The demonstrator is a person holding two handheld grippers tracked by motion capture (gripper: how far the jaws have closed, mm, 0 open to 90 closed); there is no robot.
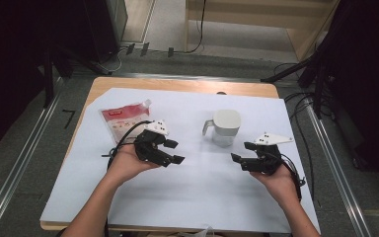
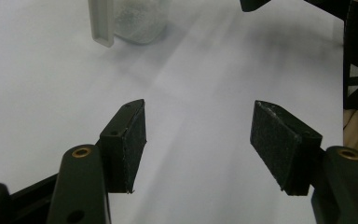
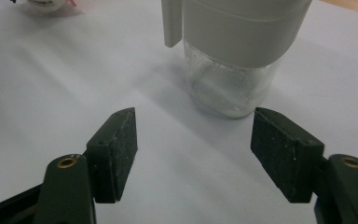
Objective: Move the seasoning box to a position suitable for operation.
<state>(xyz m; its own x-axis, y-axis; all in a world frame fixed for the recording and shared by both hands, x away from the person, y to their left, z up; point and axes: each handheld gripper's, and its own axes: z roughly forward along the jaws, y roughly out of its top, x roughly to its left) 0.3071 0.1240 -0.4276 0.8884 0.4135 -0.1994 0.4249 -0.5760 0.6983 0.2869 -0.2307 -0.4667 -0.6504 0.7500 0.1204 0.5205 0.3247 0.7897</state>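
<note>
I see a wooden table point(image 1: 128, 83) covered by a white sheet point(image 1: 197, 187). A red-and-white pouch point(image 1: 123, 120) lies upper left; a lidded glass jar point(image 1: 224, 127) stands right of centre.

A light wooden bench point(image 1: 187, 85) carries a large white paper sheet point(image 1: 197, 187) covering most of its top. It stands on grey carpeted floor point(image 1: 24, 148). Metal floor rails point(image 1: 15, 173) run along both sides. Black cables point(image 1: 301, 108) lie at right. Pale wooden furniture point(image 1: 276, 15) stands behind.
</note>
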